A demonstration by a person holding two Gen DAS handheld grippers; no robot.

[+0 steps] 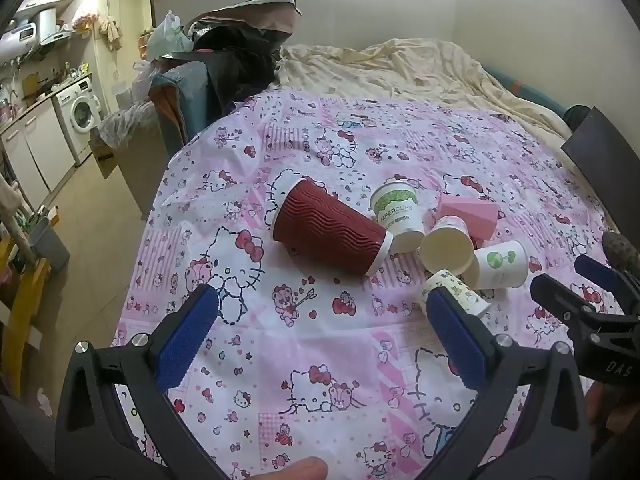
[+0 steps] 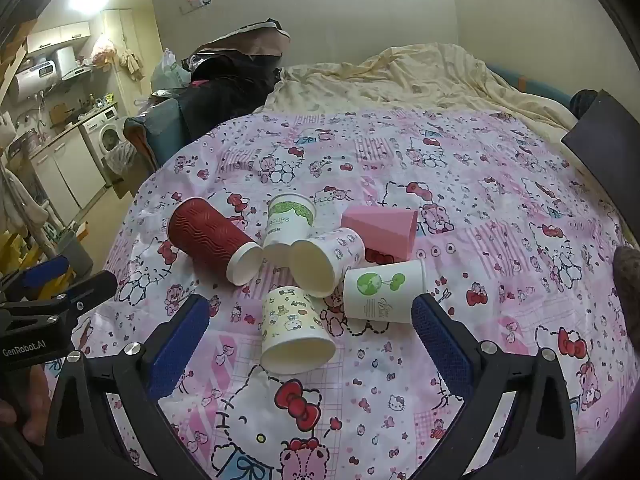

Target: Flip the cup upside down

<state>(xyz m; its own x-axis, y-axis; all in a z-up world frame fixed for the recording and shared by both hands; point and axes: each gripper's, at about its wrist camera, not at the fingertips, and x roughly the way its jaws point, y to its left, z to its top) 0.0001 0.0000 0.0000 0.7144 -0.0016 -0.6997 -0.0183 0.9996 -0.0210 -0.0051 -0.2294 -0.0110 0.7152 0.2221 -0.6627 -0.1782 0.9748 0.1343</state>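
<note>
Several paper cups lie on their sides in a cluster on the pink Hello Kitty cloth point(image 2: 500, 240). A dark red ribbed cup point(image 1: 328, 232) point(image 2: 212, 240) lies at the left. A white-green "PAPERCUPS" cup point(image 1: 398, 214) point(image 2: 288, 224), a small patterned cup point(image 1: 448, 244) point(image 2: 324, 258), a white cup with a green tree logo point(image 1: 500, 266) point(image 2: 380, 292), a cream cartoon cup point(image 1: 456, 292) point(image 2: 294, 328) and a pink cup point(image 1: 468, 216) point(image 2: 380, 232) lie beside it. My left gripper point(image 1: 324, 332) is open, empty, near the red cup. My right gripper point(image 2: 310, 340) is open around the cream cup's mouth end, not touching.
A rumpled cream duvet point(image 2: 400, 76) covers the far bed. Dark bags and clothes point(image 1: 236, 52) pile at the bed's far left. A kitchen with a washing machine point(image 1: 80, 116) lies left. A dark board point(image 1: 600, 160) stands at the right edge.
</note>
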